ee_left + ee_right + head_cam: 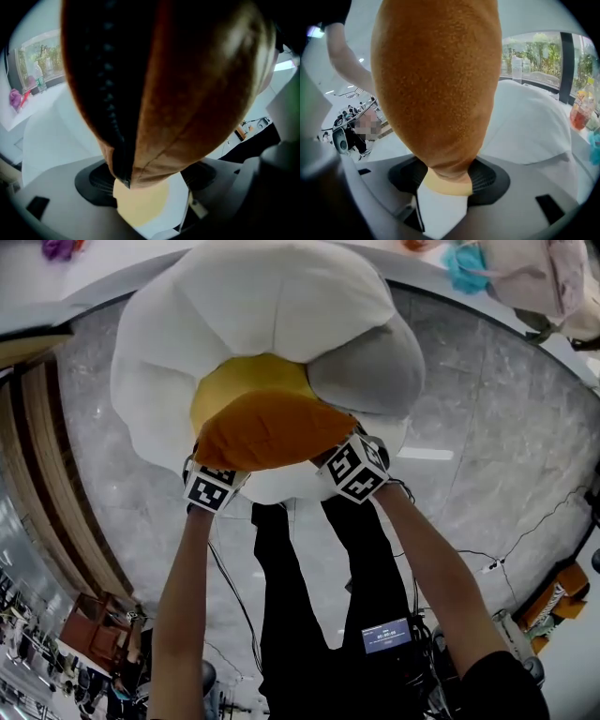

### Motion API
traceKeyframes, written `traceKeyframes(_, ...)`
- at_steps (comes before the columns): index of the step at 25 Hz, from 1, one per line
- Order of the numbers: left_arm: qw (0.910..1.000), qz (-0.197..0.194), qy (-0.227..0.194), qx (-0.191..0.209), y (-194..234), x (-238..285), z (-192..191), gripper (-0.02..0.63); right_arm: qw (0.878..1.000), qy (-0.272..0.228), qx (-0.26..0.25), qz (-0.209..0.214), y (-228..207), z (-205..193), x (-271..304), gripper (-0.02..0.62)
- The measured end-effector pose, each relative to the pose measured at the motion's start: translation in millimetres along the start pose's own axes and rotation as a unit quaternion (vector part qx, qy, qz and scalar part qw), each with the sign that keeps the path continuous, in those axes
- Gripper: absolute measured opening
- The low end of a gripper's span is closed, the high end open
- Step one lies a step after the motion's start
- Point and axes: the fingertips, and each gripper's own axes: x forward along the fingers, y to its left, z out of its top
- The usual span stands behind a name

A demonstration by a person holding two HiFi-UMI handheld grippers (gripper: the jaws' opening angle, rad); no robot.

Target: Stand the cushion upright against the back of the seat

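Grey marble floor (487, 427) underfoot, black trousers (309, 596) below. Holding up the cushion (262, 324), white with a yellow and orange middle, clear of the floor and out in front. Gripping its orange lower edge with the left gripper (147, 179), jaws set wide and pressed onto the bunched plush. Gripping the same edge just beside it with the right gripper (449, 180), likewise clamped on orange plush.

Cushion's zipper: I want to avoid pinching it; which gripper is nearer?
Left. The left gripper clamps the cushion at the zipper end; the right gripper grips zipperless orange fabric.
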Motion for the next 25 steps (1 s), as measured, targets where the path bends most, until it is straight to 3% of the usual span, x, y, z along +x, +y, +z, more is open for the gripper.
traceKeyframes(4, 0.9986, 0.026, 0.025, 0.039, 23, 22, -7, 0.43, 0.999, 0.032, 0.018, -0.023, -24, -20, 26, 0.279)
traceKeyframes(9, 0.9958, 0.041, 0.038, 0.072, 47, 44, 1, 0.43, 0.998, 0.023, 0.031, -0.04, -52, -9, 43, 0.278)
traceKeyframes(16, 0.9936, 0.075, 0.061, 0.058, 77, 69, 6, 0.43, 0.995, 0.063, 0.053, -0.05, -78, -29, 73, 0.275)
traceKeyframes(20, 0.9885, 0.103, 0.104, 0.037, 92, 81, -7, 0.426, 0.992, 0.087, 0.076, -0.046, -84, -28, 87, 0.275)
traceKeyframes(25, 0.9872, 0.102, 0.114, 0.044, 95, 91, -4, 0.405, 0.992, 0.088, 0.087, -0.035, -94, -30, 93, 0.272)
